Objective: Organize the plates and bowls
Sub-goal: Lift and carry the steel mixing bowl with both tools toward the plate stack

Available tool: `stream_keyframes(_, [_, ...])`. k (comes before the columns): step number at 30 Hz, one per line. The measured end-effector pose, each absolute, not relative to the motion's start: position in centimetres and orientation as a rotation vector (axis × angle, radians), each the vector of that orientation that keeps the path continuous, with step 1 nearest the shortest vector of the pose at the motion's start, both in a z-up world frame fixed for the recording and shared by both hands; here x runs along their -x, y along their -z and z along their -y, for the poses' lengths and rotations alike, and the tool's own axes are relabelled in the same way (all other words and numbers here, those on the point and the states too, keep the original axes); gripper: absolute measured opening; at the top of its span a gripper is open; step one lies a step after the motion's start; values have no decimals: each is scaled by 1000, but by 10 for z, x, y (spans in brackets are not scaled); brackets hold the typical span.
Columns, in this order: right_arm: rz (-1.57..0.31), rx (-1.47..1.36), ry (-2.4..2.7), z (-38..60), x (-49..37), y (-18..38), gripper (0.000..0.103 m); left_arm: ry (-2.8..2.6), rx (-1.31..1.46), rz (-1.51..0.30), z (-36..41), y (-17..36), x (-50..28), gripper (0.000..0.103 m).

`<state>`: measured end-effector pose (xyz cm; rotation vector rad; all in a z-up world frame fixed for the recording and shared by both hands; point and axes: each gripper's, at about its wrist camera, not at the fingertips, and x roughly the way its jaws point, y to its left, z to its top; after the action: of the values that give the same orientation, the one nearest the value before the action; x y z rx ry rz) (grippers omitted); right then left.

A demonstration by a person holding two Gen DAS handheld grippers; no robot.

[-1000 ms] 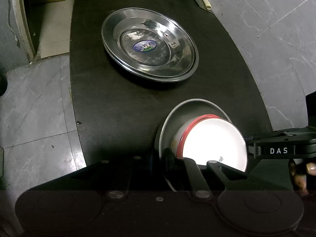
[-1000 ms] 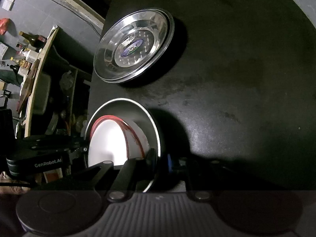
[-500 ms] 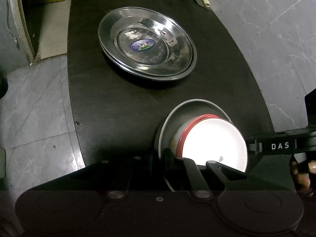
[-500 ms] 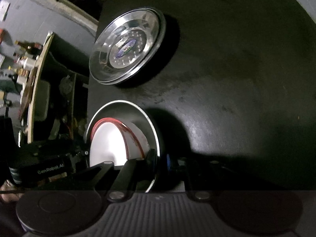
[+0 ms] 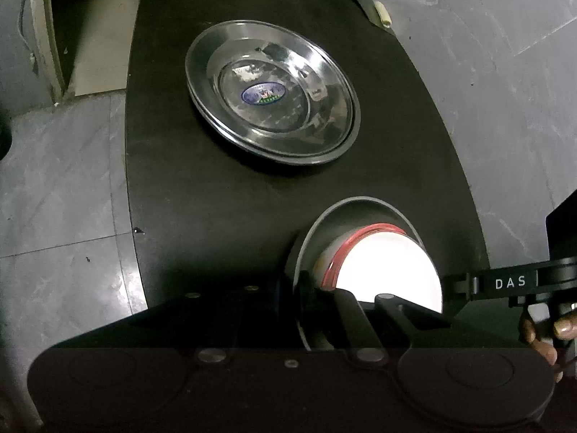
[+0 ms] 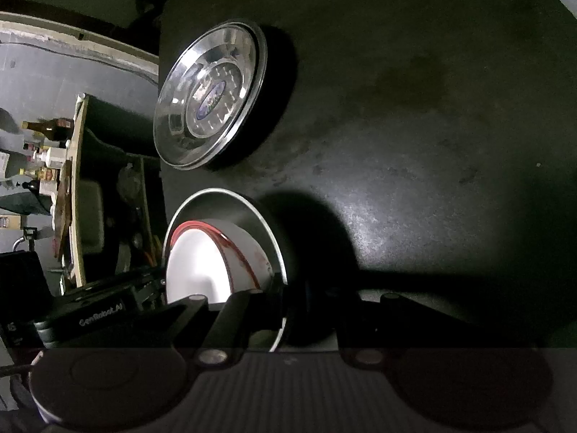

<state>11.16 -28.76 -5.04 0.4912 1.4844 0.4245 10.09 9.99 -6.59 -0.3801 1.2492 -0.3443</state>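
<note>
A steel bowl [image 5: 360, 213] with a white, red-rimmed bowl [image 5: 389, 270] nested inside it sits at the near end of the black table [image 5: 216, 198]. My left gripper [image 5: 310, 288] is shut on the steel bowl's left rim. From the opposite side my right gripper [image 5: 454, 285] reaches in. In the right wrist view the right gripper [image 6: 285, 296] is shut on the steel bowl's [image 6: 230, 205] right rim, beside the white bowl [image 6: 194, 267]. I cannot tell whether the bowl rests on the table. Stacked steel plates [image 5: 270, 90] lie farther along, also seen as plates [image 6: 209, 97].
Grey tiled floor [image 5: 54, 180] surrounds the narrow table. A shelf with bottles [image 6: 47, 151] stands beyond the table's left edge in the right wrist view. A person's fingers [image 5: 562, 328] hold the right gripper's handle. A small cream object [image 5: 382, 14] lies at the table's far edge.
The right wrist view has rolled somewhat, so the plates look more edge-on. Both grips on the steel bowl's rim stay as they were, and the left view barely differs.
</note>
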Motion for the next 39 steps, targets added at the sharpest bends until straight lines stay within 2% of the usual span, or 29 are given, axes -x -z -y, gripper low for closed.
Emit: stream_keyframes(39, [-1383, -588, -402, 289, -161, 22, 13, 332, 354, -1118, -98, 20, -150, 7])
